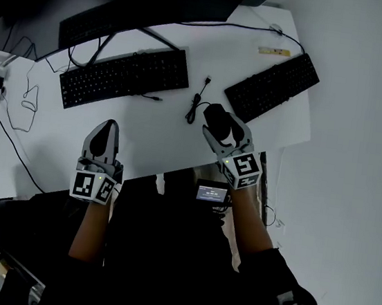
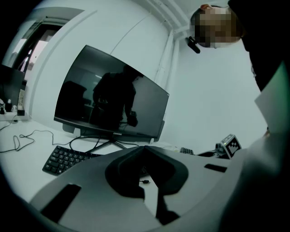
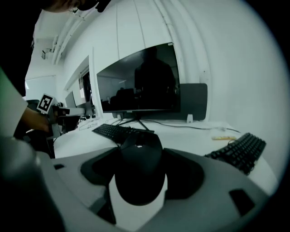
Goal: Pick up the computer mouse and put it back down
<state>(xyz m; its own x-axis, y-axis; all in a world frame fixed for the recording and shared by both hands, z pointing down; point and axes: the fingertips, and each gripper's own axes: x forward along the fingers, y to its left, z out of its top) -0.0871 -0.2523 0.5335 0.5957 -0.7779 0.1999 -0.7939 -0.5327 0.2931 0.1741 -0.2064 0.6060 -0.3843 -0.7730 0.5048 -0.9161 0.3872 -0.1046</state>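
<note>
The mouse (image 1: 215,115) is on the near right part of the table (image 1: 165,138), close to its near edge, in front of the gap between the two keyboards. The right gripper (image 1: 223,133) is clenched on it: in the right gripper view the two pads press the mouse on both sides. I cannot tell if the mouse is already off the table or only held on it. Its cable (image 1: 195,107) lies loose just to the left, so I think it will not pull much.

I judge that the grasp is made and the lift is the step in hand. The next move calls for a short, level lift and then a soft return to the same place before the jaws let go.

The left gripper (image 1: 104,133) rests near left, jaws closed together and empty.

By count there are one mouse, two grippers, one monitor (image 2: 111,104) at the far side, and two keyboards: the left keyboard (image 1: 124,77) and the right keyboard (image 1: 273,86).
</note>
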